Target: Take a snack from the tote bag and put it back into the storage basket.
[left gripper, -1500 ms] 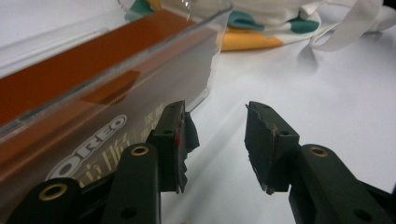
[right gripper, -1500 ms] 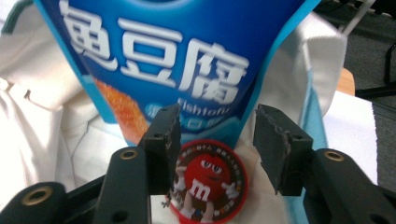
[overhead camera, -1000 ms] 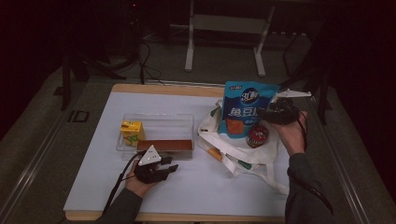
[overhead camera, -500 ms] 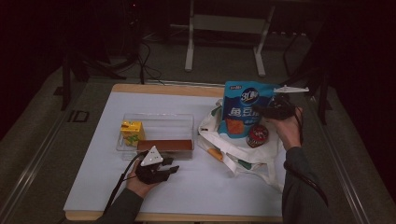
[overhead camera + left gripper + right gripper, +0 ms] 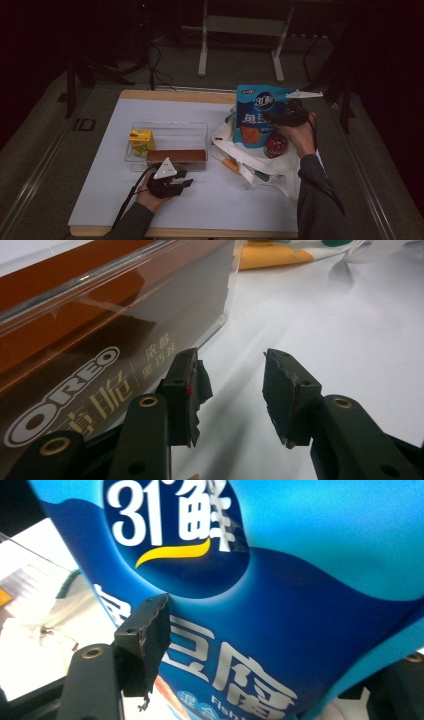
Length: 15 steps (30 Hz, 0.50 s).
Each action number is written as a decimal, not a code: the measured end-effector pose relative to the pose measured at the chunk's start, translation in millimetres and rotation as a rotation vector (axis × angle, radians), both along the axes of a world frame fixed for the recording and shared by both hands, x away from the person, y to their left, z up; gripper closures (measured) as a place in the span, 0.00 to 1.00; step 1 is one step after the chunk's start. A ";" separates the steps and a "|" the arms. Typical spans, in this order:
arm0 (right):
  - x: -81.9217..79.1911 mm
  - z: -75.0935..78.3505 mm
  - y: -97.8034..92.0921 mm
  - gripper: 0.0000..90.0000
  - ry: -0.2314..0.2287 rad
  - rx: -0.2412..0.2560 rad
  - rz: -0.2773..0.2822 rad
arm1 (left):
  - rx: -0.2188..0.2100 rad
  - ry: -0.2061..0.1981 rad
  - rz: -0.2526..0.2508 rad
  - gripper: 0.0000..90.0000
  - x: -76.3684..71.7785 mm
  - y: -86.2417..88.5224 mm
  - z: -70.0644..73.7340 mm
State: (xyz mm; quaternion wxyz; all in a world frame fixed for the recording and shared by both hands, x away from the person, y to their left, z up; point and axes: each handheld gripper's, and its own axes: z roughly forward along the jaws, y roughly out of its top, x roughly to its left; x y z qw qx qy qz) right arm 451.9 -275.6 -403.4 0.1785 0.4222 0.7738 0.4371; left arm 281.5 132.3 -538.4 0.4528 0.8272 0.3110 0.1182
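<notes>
My right hand-held gripper [image 5: 280, 118] is clamped on the blue snack bag [image 5: 260, 120], holding it upright above the white tote bag [image 5: 260, 167] at the table's [image 5: 100, 200] right side. In the right gripper view the bag sits between the jaws. My left hand-held gripper [image 5: 230, 390] rests low on the table, jaws apart and empty, just beside the clear bin [image 5: 197, 131] with the brown Oreo box [image 5: 60, 385] and a yellow carton [image 5: 140, 140].

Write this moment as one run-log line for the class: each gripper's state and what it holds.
right gripper: shut on blue snack bag, above tote bag | left gripper: open, beside clear bin
</notes>
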 end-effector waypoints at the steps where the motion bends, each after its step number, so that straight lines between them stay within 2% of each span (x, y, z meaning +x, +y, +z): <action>1: -0.5 -0.1 1.5 0.37 -0.003 0.006 0.008 | 0.000 0.000 -0.001 0.64 -0.1 0.0 0.0; 9: -5.3 5.3 10.8 0.52 -0.032 0.050 0.113 | 0.007 0.002 -0.002 0.64 -0.4 -1.6 -0.4; 12: -5.7 9.8 14.0 0.53 -0.049 0.064 0.144 | 0.006 0.002 -0.002 0.63 -0.3 -1.7 -0.5; 15: -5.4 15.6 15.1 0.54 -0.065 0.099 0.160 | 0.006 0.003 -0.004 0.63 -0.4 -1.9 -0.5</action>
